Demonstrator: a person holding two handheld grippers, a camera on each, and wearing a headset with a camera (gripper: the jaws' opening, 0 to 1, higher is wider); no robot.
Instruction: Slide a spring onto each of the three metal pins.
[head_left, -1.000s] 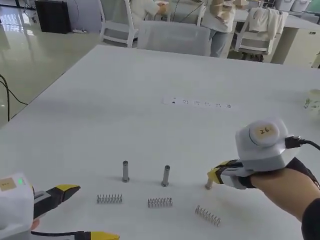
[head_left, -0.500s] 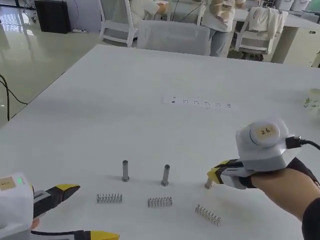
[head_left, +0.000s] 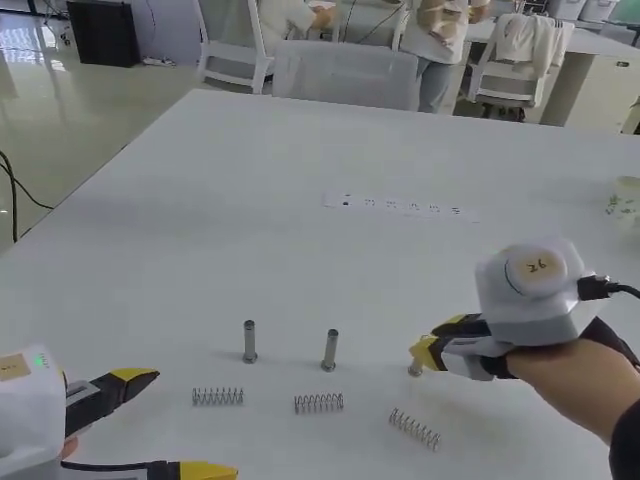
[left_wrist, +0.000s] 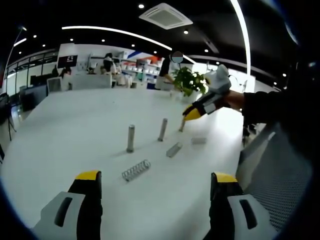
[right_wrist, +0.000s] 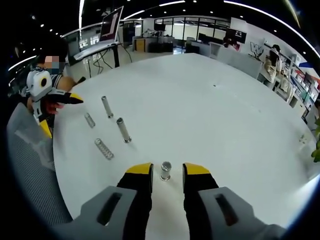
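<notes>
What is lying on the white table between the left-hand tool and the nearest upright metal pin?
One small coiled metal spring, lying flat between the left tool and that short grey metal pin, touching neither. The left gripper view shows it.

A white table (head_left: 300, 165) had a socket strip (head_left: 395, 207) set flush in its top, towards its far side. Beyond the table's far edge stood a grey chair (head_left: 345, 75) and a white chair (head_left: 232, 65), with people (head_left: 440, 40) behind them. Left of the table, a black cable (head_left: 14, 205) lay on the glossy floor (head_left: 70, 100). A leafy plant (left_wrist: 187, 81) stood past the table's end.
</notes>
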